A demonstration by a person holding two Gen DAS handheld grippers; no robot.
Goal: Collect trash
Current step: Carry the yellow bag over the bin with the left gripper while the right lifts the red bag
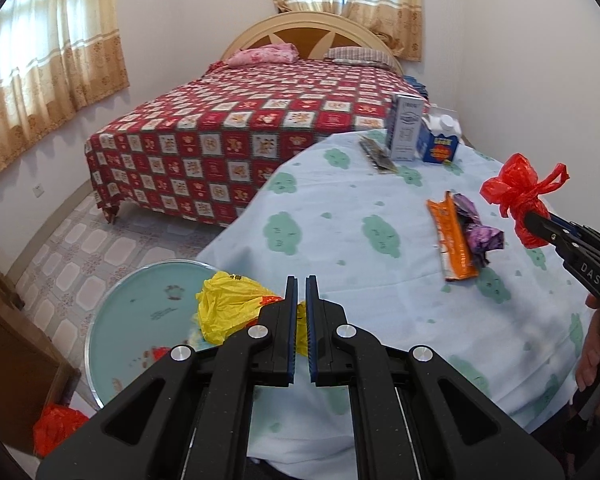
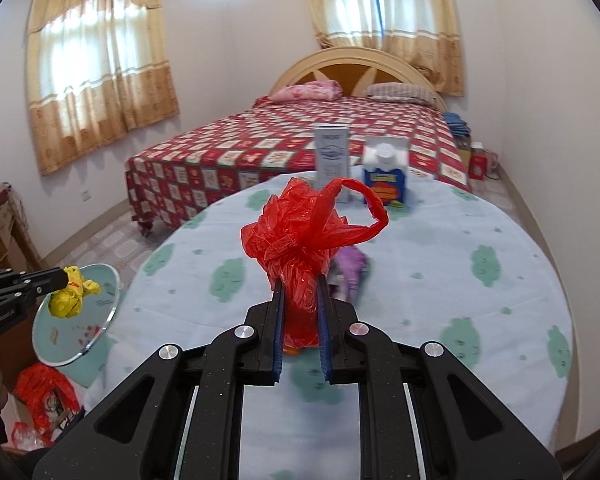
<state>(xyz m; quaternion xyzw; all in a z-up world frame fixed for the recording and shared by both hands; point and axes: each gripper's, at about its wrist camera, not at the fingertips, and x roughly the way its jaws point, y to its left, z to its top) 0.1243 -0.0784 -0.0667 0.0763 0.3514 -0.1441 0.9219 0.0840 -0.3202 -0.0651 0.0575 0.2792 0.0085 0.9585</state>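
My right gripper (image 2: 300, 280) is shut on a crumpled red plastic bag (image 2: 300, 240) and holds it above the round table (image 2: 440, 280); the bag also shows in the left wrist view (image 1: 518, 192). My left gripper (image 1: 302, 280) is shut on a crumpled yellow plastic bag (image 1: 228, 308), held over a round pale-blue stool top (image 1: 140, 308) left of the table; the bag also shows in the right wrist view (image 2: 70, 292). An orange wrapper (image 1: 452, 236) and a purple wrapper (image 1: 480, 232) lie on the tablecloth.
A tall white carton (image 1: 404, 128), a blue box with a white cap (image 1: 440, 140) and a dark flat packet (image 1: 378, 156) stand at the table's far side. A bed (image 1: 240, 128) lies beyond. Red bags (image 2: 44, 392) sit on the floor by the stool.
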